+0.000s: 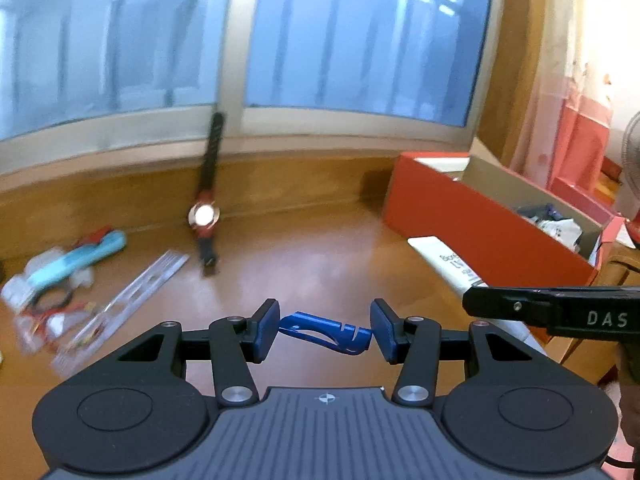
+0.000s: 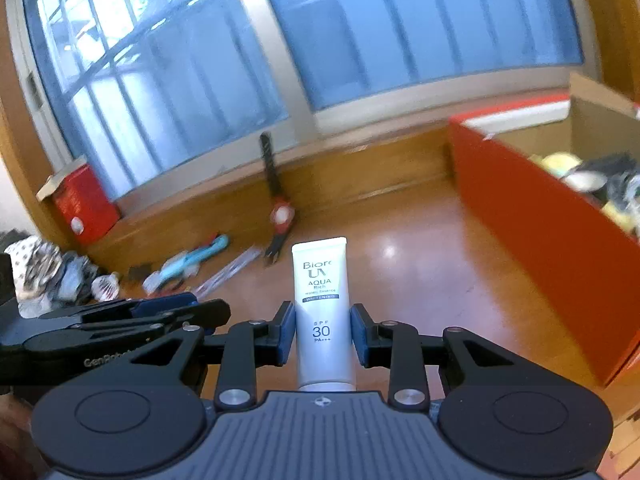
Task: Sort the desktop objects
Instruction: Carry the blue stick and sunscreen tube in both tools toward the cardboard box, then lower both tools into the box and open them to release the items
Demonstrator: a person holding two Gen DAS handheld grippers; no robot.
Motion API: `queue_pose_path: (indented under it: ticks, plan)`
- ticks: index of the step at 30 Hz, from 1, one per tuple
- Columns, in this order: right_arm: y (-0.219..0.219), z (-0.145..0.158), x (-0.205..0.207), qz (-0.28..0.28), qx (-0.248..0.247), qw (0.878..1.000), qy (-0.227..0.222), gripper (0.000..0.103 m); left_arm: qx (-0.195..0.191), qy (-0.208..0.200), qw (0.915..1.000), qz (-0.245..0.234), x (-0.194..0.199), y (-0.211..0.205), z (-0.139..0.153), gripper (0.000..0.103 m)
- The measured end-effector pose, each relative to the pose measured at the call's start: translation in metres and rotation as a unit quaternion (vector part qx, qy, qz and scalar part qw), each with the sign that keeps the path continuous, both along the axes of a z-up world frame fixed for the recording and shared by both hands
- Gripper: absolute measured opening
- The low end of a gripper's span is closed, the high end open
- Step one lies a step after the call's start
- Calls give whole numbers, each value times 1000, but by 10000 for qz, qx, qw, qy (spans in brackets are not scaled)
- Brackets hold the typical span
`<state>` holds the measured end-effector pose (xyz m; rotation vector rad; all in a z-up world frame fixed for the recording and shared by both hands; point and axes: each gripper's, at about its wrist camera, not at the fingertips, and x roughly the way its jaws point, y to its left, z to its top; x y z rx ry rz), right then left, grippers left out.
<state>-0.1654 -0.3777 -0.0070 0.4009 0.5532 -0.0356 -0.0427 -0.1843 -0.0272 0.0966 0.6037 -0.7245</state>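
Note:
My left gripper is shut on a small blue plastic tool, held crosswise between the blue pads above the wooden desk. My right gripper is shut on a white sunscreen tube, which stands upright between its pads with the crimped end up. In the left wrist view that tube and the right gripper's black finger show at the right edge. In the right wrist view the left gripper's black arm lies at the lower left. An open red box with several items inside stands to the right.
A watch with a red case leans against the window ledge. A clear ruler, a light blue tool and small packets lie at the left. A smaller red box sits at the far left by the window.

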Motion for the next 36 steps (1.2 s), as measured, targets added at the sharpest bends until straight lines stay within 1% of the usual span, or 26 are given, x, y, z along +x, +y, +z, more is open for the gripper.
queue_pose_path:
  ticks: [3,6,9,12,15,19,27,36]
  plan:
    - [-15,5,-3,-164,4,9998,-127,32,17,1,9999,-104,5,-14,3,50]
    - [-30,11,1,-177,-16,9996,-206,32,-23,-53,9999,-145,9,-29,7,50]
    - [-47,16,6,-77,-33,9994,-348,32,-47,-176,9998,-39,12,-46,11,50]
    - [-68,20,13,84,6,9992,-392,32,-119,-191,9997,112,15,-65,17,50]
    - [-91,23,19,187,81,9989,-427,32,-143,-166,9997,142,18,-88,23,50]
    - [-120,26,25,282,227,9981,-491,32,-213,-309,9991,198,19,-119,33,50]
    - [-181,32,22,184,203,9974,-674,32,-241,-593,9980,-2,19,-189,47,50]
    - [-246,30,13,-121,140,9972,-720,32,-292,-720,9966,-269,18,-262,48,50]
